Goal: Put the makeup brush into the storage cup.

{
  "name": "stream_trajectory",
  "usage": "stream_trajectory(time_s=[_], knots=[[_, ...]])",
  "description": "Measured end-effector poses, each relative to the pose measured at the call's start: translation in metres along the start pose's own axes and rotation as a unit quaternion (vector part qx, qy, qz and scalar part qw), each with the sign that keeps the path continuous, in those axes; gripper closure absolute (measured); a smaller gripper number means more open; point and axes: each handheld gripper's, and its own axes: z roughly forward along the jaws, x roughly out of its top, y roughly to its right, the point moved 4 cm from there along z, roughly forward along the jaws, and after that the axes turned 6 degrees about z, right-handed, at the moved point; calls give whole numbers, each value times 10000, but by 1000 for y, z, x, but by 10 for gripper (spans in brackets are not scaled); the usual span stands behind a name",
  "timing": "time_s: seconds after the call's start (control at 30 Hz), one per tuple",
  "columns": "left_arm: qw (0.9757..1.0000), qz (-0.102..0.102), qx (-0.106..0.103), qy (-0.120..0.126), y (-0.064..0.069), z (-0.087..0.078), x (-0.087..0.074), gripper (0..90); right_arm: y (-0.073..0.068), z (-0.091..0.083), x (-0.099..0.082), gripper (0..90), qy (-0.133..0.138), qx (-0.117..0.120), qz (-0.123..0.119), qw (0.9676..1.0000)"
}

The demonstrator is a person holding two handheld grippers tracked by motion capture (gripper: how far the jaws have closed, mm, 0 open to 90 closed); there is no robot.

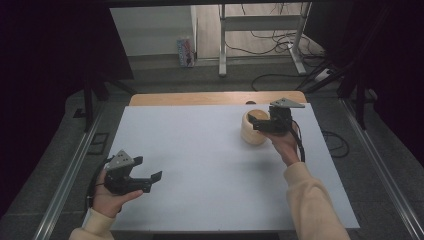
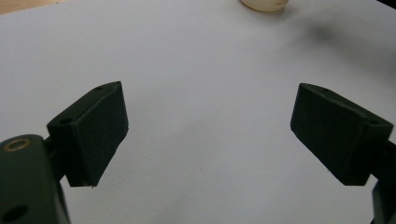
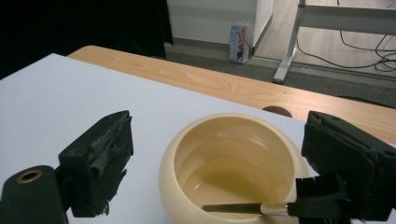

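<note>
On the white table (image 1: 200, 165): one cream bowl (image 1: 252, 131), two grippers.
Right gripper (image 3: 215, 158) at two o'clock, spread over the bowl; its view reveals one metal-ferruled utensil (image 3: 247, 208) inside. Left gripper (image 1: 152, 181), seven o'clock, spread, empty.

no readable text, carton (image 3: 239, 43) print too small

surface: white table (image 1: 200, 165) | on it: cream bowl (image 1: 252, 131), upright, far-right
</note>
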Motion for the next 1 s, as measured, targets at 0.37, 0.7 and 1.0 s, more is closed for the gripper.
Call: stream_trajectory(time_s=[0.37, 0.7, 1.0], knots=[[10000, -35, 50, 18, -1, -3, -2, 117, -5, -9, 4, 86, 52, 167, -23, 9998], [10000, 57, 6, -2, 2, 1, 1, 116, -15, -21, 3, 99, 49, 307, -165, 9994], [9999, 127, 1, 49, 7, -1, 4, 116, -24, -59, -9, 119, -30, 549, -395, 9977]])
